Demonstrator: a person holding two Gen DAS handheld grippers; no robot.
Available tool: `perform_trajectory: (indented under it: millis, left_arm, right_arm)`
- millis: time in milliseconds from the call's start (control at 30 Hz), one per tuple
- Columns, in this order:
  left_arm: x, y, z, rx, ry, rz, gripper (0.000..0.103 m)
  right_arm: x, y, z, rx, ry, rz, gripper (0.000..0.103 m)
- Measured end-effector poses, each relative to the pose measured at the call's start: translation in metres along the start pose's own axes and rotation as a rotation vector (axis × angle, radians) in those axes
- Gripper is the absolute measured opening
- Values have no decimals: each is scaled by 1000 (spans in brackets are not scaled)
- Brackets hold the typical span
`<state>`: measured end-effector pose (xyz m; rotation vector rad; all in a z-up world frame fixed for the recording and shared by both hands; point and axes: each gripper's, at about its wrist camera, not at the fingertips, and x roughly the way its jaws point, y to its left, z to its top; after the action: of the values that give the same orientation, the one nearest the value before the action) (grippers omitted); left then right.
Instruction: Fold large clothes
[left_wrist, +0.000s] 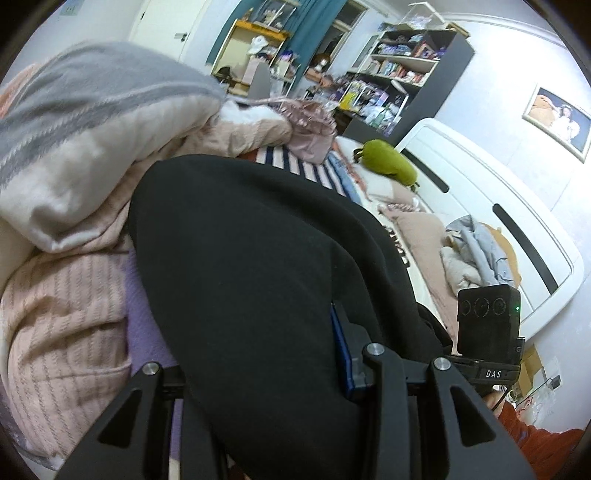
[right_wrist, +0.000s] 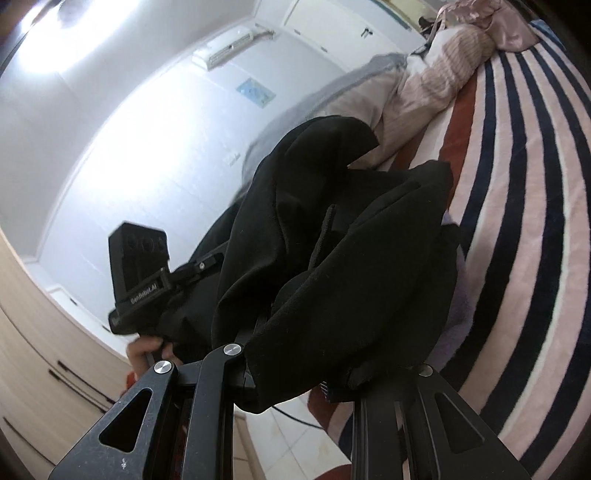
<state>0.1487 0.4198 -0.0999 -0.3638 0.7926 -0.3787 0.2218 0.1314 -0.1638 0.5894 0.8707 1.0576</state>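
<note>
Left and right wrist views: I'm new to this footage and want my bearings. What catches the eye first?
A big black garment fills the middle of both views, bunched over each claw. Behind it in the left wrist view, a pile of pink and grey bedding rises on the left and a green plush toy lies near the white headboard. In the right wrist view, the striped bedspread sweeps down the right side.

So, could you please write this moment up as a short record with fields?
Garment: black garment, bunched and lifted
Left gripper: shut on the black garment
Right gripper: shut on the black garment, cloth draped over its fingers
Surface below: striped bedcover
Beside it: pink knit bedding, grey and white blanket
Further off: green plush toy
Fold: not yet laid flat
</note>
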Motion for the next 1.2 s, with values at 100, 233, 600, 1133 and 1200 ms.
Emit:
perform_trajectory:
  millis: [100,233,600,1133,1200]
  left_arm:
    - [5,13,-2,5,18,26,35]
    - [11,19,-1,37,34,71,38]
    - [14,28,7,76,25,157,46]
    - [20,21,-9,107,25,315,83]
    - [12,19,-16,111,12,354,85]
  right_arm:
    - [17,-7,1,8,32,-14,16]
    - [37,-3,-2,14,68,-52,16]
    - [62,-3,13,-32,89,-129,16]
    - [50,-16,3,-10,135,-150,24]
    - [48,-12,1,-24,153,-159,26]
